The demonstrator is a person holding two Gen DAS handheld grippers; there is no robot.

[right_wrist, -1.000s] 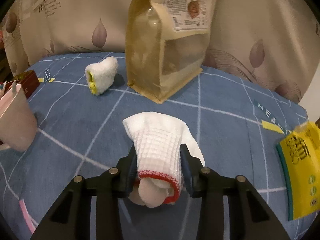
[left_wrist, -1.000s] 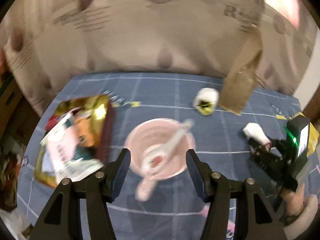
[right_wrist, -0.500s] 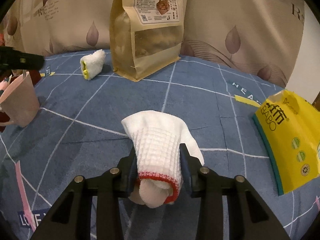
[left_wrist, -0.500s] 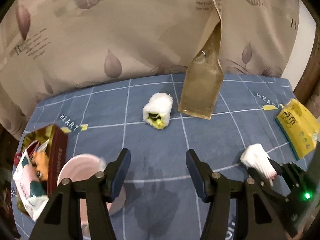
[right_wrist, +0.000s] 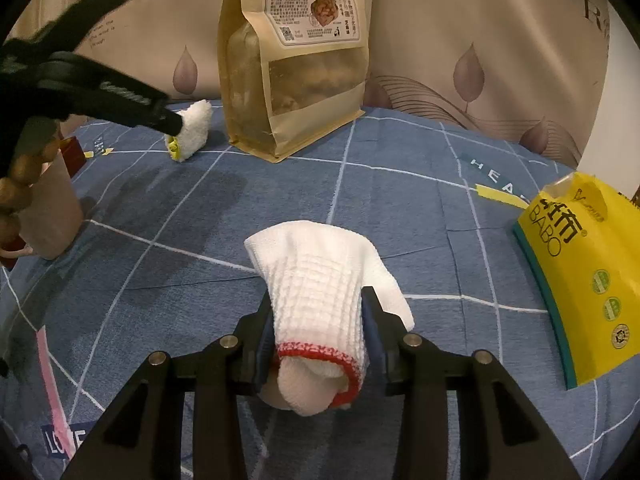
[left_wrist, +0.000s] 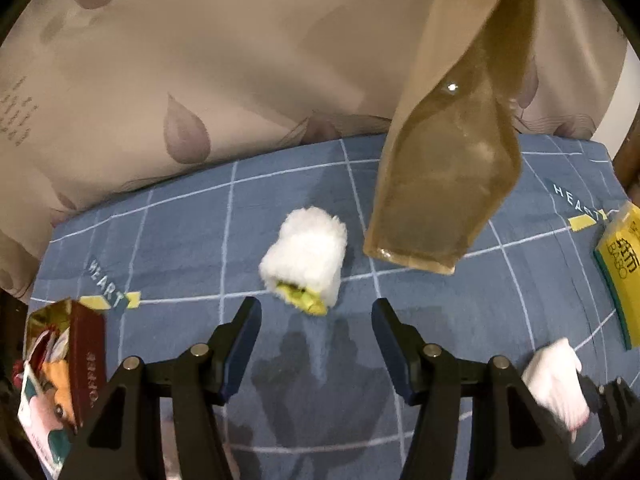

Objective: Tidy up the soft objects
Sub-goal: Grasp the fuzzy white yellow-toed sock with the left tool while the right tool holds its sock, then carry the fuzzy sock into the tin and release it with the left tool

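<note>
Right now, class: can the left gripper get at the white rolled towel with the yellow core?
Probably yes: the left gripper has open jaws aimed at the rolled towel, with only bare blue cloth between them.

Blue checked bed (right_wrist: 400, 208) carries a rolled white towel (left_wrist: 306, 260), tall snack bag (right_wrist: 296, 60), yellow packet (right_wrist: 580, 276), pink cup (right_wrist: 50, 212).

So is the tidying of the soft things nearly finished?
Not yet. Nothing looks put away so far. The right claw has the white rolled cloth with the red edge between its fingers, which are opening a little. The left claw is open just short of the fluffy white roll, which lies on the blue bedsheet. Both still need placing.
</note>
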